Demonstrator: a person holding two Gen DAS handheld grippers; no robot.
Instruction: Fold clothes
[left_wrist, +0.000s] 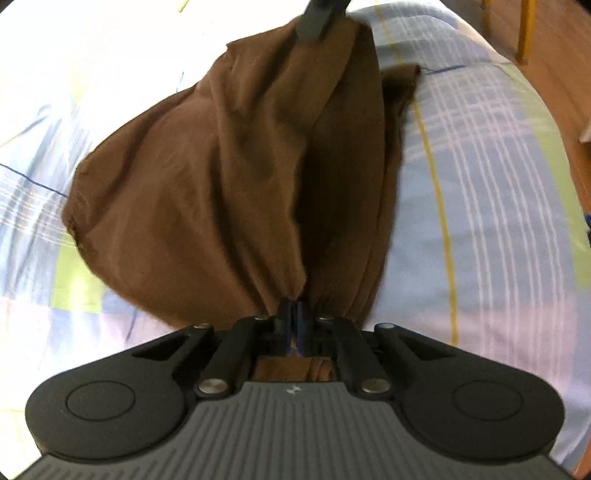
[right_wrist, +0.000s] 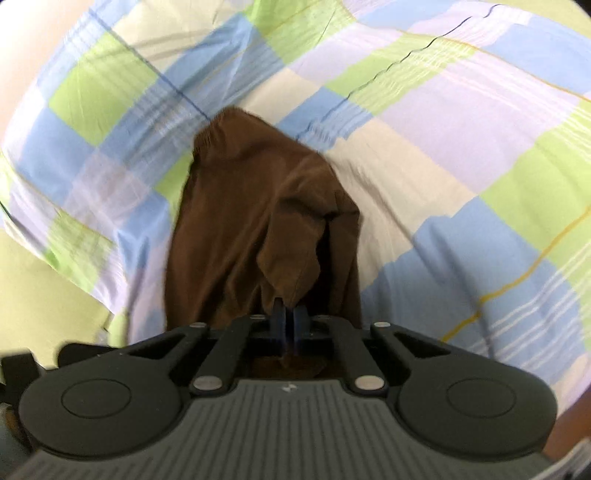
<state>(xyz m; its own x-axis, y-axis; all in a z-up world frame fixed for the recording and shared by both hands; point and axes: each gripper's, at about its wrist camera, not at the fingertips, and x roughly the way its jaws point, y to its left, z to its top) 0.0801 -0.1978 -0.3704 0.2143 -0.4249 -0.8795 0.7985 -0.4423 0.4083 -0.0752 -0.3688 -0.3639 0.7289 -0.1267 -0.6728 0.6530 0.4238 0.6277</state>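
A brown garment (left_wrist: 221, 177) hangs bunched above a checked bed sheet (left_wrist: 480, 184). My left gripper (left_wrist: 293, 310) is shut on one gathered edge of it. The other gripper (left_wrist: 317, 18) shows at the top of the left wrist view, holding the far end of the cloth. In the right wrist view my right gripper (right_wrist: 290, 314) is shut on another edge of the brown garment (right_wrist: 258, 214), which drapes down toward the sheet (right_wrist: 443, 166). An elastic hem shows at its far end.
The bed with its blue, green and lilac checked sheet fills both views. A wooden floor (left_wrist: 546, 74) and a yellow furniture leg (left_wrist: 524, 33) lie beyond the bed's right edge.
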